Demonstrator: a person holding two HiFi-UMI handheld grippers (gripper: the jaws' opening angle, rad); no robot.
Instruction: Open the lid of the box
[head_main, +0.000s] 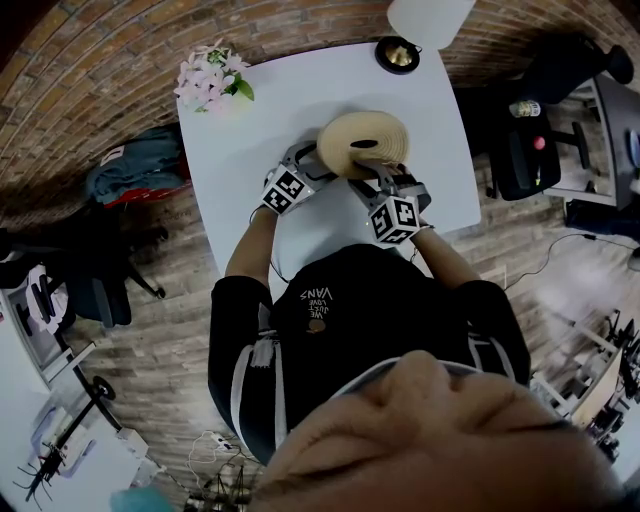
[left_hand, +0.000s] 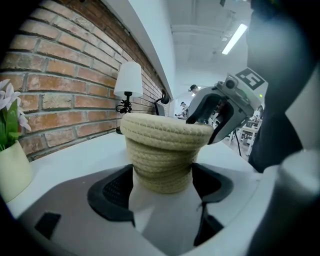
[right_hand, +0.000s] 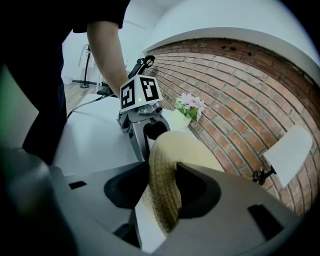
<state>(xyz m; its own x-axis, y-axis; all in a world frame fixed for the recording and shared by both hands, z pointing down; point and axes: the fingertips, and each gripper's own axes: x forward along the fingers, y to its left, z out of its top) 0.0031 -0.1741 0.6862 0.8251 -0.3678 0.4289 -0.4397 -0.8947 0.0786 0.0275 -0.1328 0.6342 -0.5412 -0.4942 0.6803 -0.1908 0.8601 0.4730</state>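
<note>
A round box of pale woven rope (head_main: 362, 140) stands on the white table (head_main: 300, 95), just ahead of the person. In the left gripper view, my left gripper (left_hand: 162, 182) is shut on the box's lower body (left_hand: 161, 167), one pad on each side, under the wider lid (left_hand: 167, 131). In the right gripper view, my right gripper (right_hand: 164, 187) is shut on the lid's thick rim (right_hand: 164, 175), which stands edge-on between the jaws. The head view shows the left gripper (head_main: 318, 165) at the box's near left and the right gripper (head_main: 372, 170) at its near side.
A pot of pink flowers (head_main: 212, 80) sits at the table's far left corner. A small lamp with a white shade (head_main: 400, 52) stands at the far right by the brick wall. Chairs and bags lie off both sides of the table.
</note>
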